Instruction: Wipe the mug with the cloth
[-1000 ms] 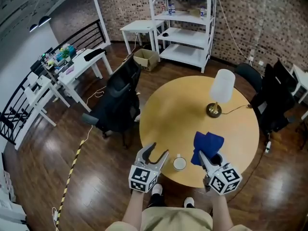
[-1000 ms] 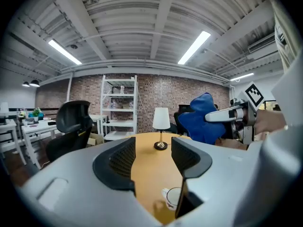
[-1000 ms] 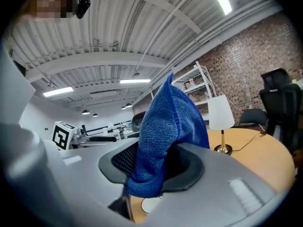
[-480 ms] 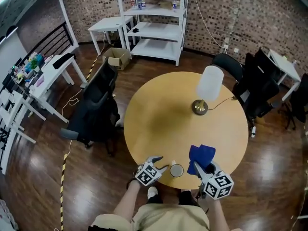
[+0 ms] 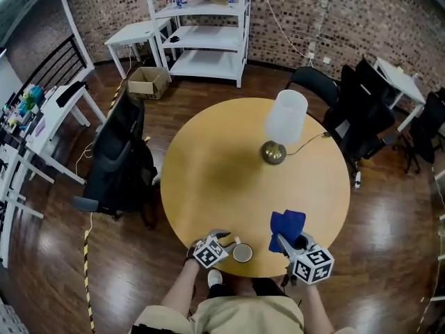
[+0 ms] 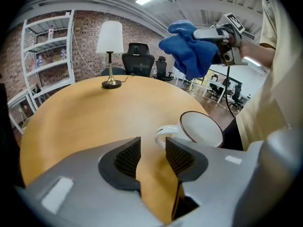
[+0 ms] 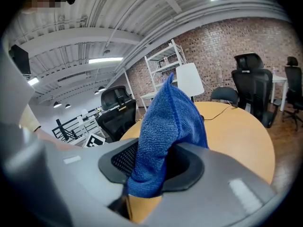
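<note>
A white mug point(image 5: 243, 253) with a dark rim stands upright at the near edge of the round wooden table point(image 5: 229, 165). My left gripper point(image 5: 228, 239) is just left of it, low over the table. In the left gripper view the mug point(image 6: 201, 129) sits beyond the right jaw tip, its handle point(image 6: 163, 135) pointing at my left gripper point(image 6: 152, 143). The jaws are closing, with only bare table between them. My right gripper point(image 5: 288, 241) is shut on a blue cloth point(image 5: 286, 225), held above the table to the mug's right. The cloth point(image 7: 170, 122) stands bunched up from the jaws.
A table lamp point(image 5: 281, 124) with a white shade stands at the far right of the table, its cord running off the edge. Black office chairs stand to the left point(image 5: 118, 158) and far right point(image 5: 361, 110). White shelving point(image 5: 201, 19) is against the brick wall.
My left gripper has moved right, up against the mug's handle side, and its jaws have narrowed. The right gripper still holds the cloth beside the mug.
</note>
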The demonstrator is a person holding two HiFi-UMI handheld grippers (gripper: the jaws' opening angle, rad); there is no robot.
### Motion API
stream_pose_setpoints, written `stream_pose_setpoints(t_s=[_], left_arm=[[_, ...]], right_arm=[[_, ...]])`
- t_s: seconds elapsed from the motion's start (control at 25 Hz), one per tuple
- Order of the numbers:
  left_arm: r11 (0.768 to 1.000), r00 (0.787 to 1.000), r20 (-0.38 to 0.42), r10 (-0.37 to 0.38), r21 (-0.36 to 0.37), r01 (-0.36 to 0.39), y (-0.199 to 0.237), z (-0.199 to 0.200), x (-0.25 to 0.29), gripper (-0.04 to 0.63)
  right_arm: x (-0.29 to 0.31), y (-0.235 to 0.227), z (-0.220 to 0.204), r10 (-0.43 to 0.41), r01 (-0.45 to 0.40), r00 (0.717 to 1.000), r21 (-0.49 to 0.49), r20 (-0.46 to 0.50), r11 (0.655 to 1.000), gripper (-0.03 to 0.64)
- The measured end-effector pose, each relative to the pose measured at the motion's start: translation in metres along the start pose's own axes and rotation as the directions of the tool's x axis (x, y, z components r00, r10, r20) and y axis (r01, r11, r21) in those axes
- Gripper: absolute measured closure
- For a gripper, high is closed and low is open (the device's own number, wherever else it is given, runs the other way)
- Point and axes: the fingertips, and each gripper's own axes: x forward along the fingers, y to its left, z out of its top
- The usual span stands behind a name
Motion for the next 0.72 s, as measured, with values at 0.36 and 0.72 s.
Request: stream_pose_setpoints(t_s=[0.36, 0.72], left_arm=[[0.994, 0.995, 0.002, -0.098, 0.045, 0.098, -0.009, 0.004, 0.022, 0.565], [0.995, 0.994, 0.061, -0.096, 0.025, 0.094, -0.012, 0.009, 0.026, 0.578]], right_arm=[[0.009, -0.002, -0.031, 0.013, -0.012, 0.997, 0.018, -0.072, 1.000, 0.474], [0.065, 0.002, -0.095, 0.318, -0.227, 0.922, 0.355, -0.221, 0.907, 0.463]])
